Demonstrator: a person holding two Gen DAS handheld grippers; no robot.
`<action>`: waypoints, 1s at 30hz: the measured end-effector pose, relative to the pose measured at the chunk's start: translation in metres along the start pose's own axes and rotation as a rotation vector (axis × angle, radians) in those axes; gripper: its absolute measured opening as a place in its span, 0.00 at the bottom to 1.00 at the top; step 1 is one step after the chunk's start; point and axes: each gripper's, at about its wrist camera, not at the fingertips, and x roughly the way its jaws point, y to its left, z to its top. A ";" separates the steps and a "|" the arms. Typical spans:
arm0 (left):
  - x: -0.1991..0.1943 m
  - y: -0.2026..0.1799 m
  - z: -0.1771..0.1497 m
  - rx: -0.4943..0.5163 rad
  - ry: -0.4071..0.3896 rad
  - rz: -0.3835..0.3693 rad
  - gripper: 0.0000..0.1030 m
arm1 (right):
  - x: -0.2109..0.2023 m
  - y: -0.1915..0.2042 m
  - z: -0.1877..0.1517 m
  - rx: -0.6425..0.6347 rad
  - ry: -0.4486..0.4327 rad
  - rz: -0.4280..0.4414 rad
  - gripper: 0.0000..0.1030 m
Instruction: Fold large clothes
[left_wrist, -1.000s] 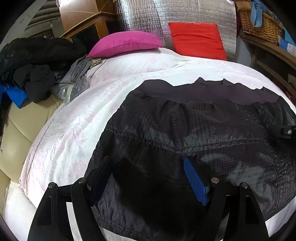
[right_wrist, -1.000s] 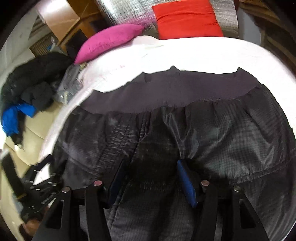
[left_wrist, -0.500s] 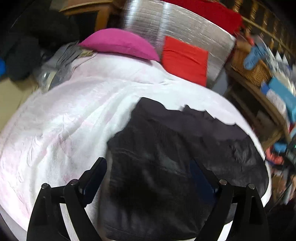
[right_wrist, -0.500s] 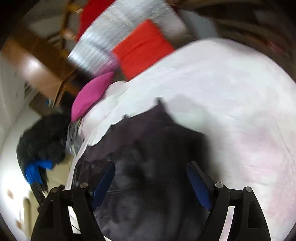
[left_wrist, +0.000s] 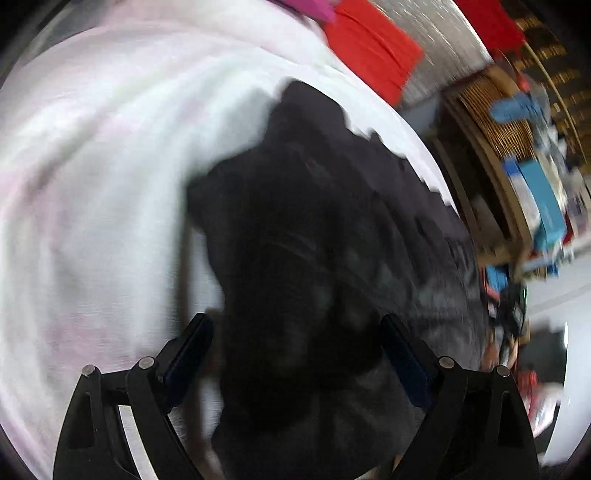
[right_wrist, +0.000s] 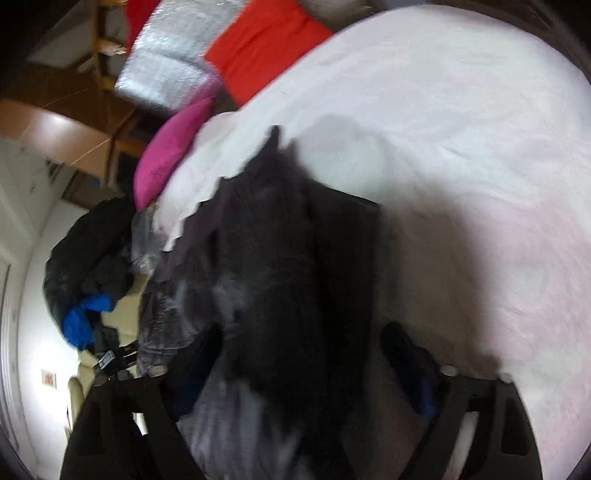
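Folding step: judged to be mid-fold, with the dark jacket (left_wrist: 317, 266) bunched into a narrow mound on the white bedspread (left_wrist: 92, 184); both views are motion-blurred.
Jacket location: it lies on the bedspread directly ahead of both grippers, and its near end runs down between the fingers of each.
Jacket long axis: in both views it runs straight away from the camera, from the fingers toward the red cushion (left_wrist: 369, 48) and pink pillow (right_wrist: 166, 155) at the far end of the bed.
Jacket heading: a pointed dark tip (right_wrist: 273, 138) faces the far end; the wider, greyer, shinier part lies nearest the fingers. Which garment edge that tip is cannot be told.
Left gripper (left_wrist: 295, 350): jaws spread wide, one finger over bare bedspread, the other over the jacket; nothing is pinched.
Right gripper (right_wrist: 299, 362): jaws equally wide; the cloth passes between them and hides part of one finger. Contact with either pad cannot be confirmed through the blur.
Nearer gripper: neither is clearly closer; each sees the jacket filling the gap between its own fingers.
Lateral offset: bare bedspread lies on the left in the left view and on the right (right_wrist: 480, 147) in the right view, which suggests the grippers flank the mound.
Next move, as a judgement: any grasp needs the jaws narrowed onto the near end, then travel along the long axis.
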 end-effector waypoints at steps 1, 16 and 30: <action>0.006 -0.006 -0.001 0.024 0.025 -0.036 0.89 | 0.007 0.001 0.001 0.004 0.017 0.035 0.91; 0.013 -0.049 0.005 0.050 -0.091 -0.116 0.68 | 0.050 0.062 0.006 -0.048 0.023 0.170 0.70; 0.032 -0.041 0.010 -0.050 -0.061 0.105 0.74 | 0.037 0.055 -0.005 -0.034 -0.030 -0.045 0.51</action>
